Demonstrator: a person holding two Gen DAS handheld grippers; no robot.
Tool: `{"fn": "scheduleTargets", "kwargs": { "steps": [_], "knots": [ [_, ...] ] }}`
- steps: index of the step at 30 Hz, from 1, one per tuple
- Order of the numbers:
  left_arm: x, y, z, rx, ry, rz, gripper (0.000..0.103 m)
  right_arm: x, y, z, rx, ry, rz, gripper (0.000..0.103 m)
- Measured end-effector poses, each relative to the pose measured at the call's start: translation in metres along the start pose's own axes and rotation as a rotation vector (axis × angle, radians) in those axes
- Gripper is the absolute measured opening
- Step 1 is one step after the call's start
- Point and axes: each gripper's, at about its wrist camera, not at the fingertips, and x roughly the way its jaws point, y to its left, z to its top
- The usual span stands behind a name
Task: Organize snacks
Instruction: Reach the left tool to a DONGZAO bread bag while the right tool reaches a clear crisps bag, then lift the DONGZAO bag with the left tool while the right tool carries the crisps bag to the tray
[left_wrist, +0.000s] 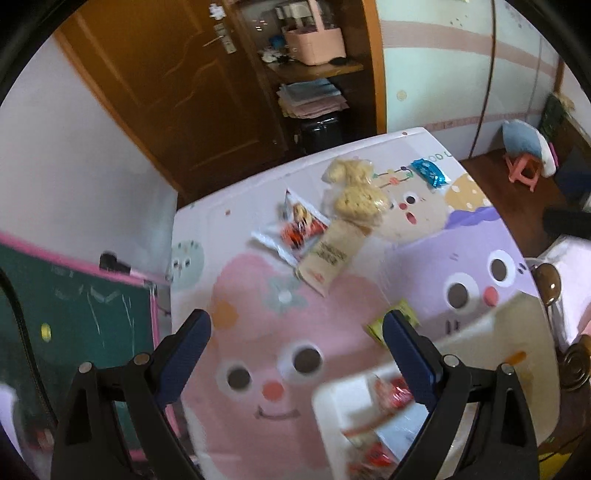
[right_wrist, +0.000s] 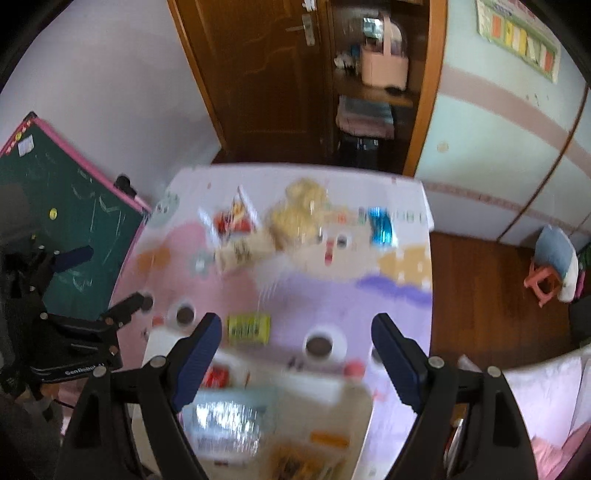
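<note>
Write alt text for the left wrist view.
The left gripper, open and empty, hangs over a table covered in a pastel cartoon-animal print. Loose snack packets lie ahead: a bag of pale puffed snacks, a red-and-white packet and a blue packet. A white bin holding snacks sits at lower right.

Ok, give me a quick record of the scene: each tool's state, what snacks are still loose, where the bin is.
left tool: open, nothing between the fingers
right tool: open, nothing between the fingers
surface: table with a cartoon-print cover
loose, far side: paper bag of puffed snacks, red and white packet beside it, blue packet
loose, near side: small yellow-green packet
container: white bin at the near edge, some snacks already inside
image quality: blurred, labels unreadable
</note>
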Motion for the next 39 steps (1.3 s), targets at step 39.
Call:
{"fn": "scheduleTargets", "kwargs": {
  "steps": [39],
  "knots": [
    [0.307, 0.058, 0.082, -0.106, 0.333, -0.251, 0.060, 0.307, 0.004, 0.074, -0.081, 0.260, 0.093, 0.059]
  ]
}}
